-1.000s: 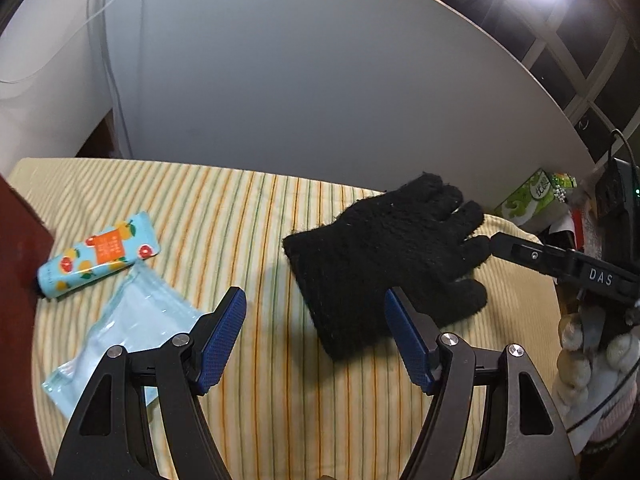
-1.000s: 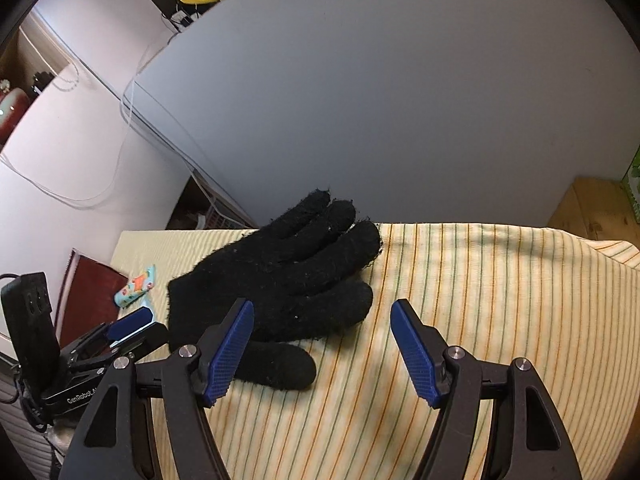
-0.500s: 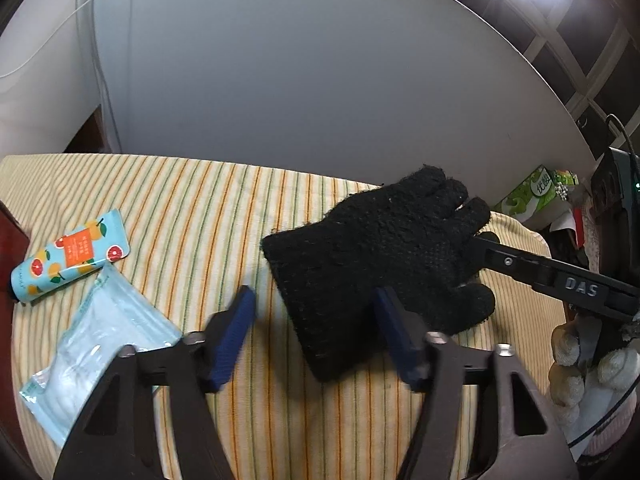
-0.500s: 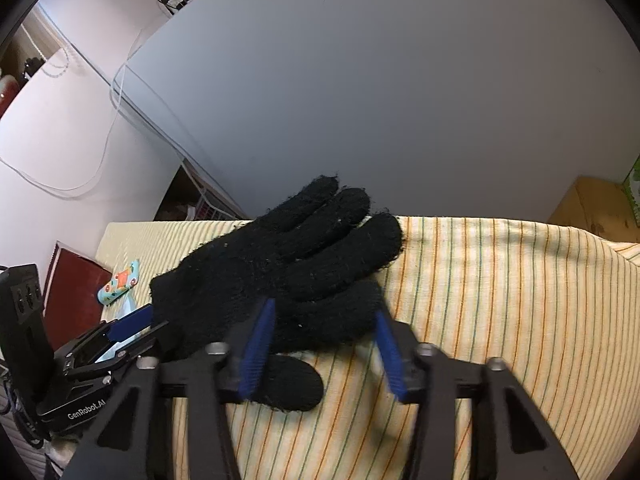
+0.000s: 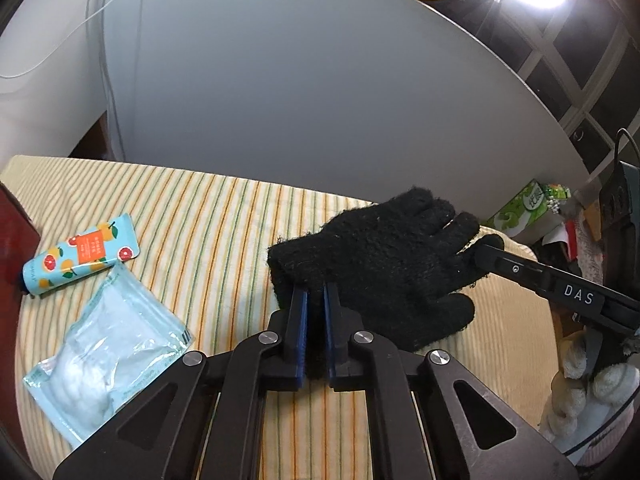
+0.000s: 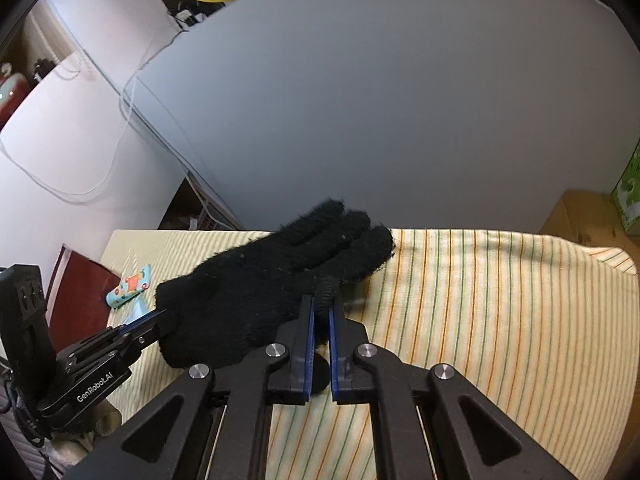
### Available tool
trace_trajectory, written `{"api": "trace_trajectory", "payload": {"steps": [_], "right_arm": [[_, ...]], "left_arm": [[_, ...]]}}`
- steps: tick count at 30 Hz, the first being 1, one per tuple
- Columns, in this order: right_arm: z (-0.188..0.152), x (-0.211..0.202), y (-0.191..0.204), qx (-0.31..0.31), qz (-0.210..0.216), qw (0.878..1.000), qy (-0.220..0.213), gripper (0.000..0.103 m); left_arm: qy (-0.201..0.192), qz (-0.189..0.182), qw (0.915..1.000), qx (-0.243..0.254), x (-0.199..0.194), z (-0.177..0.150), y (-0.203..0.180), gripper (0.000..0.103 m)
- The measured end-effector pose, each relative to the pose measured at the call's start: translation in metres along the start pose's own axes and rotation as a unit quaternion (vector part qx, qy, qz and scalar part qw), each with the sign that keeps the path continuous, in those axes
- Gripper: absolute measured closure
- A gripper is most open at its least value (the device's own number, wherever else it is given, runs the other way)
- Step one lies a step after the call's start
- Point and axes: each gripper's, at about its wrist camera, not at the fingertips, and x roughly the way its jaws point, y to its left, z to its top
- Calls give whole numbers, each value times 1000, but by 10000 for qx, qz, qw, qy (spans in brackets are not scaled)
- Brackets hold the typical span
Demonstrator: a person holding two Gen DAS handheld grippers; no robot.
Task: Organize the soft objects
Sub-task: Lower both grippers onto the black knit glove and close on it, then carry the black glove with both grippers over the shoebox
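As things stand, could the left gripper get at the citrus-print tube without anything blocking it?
Probably not yet. The left gripper is shut on the black glove's cuff. Once it lets go, the way looks free: the tube lies uncovered on the striped cloth, beside the clear packet.

Black hand-held gripper [image 5: 315, 308], blue pads [image 5: 303, 332], silver screws, white "DAS" lettering
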Motion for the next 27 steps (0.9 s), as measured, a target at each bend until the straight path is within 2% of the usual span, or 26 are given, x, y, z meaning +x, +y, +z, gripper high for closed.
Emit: {"api": "trace_trajectory", "payload": {"steps": [9, 15, 22, 27], "right_arm": [[-1, -5, 0, -22, -57, 10000, -35, 98], [-2, -30, 13, -189, 53, 9994, -275, 98], [0, -73, 45, -451, 188, 9972, -569, 98], [3, -103, 97, -875, 434, 9919, -808, 98]], "left_arm": [[69, -92, 9999, -40, -3, -6, 3, 97], [-212, -67, 9997, 114, -30, -4, 2, 98], [-601, -126, 9980, 175, -79, -4, 7, 98], [-1026, -54, 9945, 193, -137, -10, 21, 98]]}}
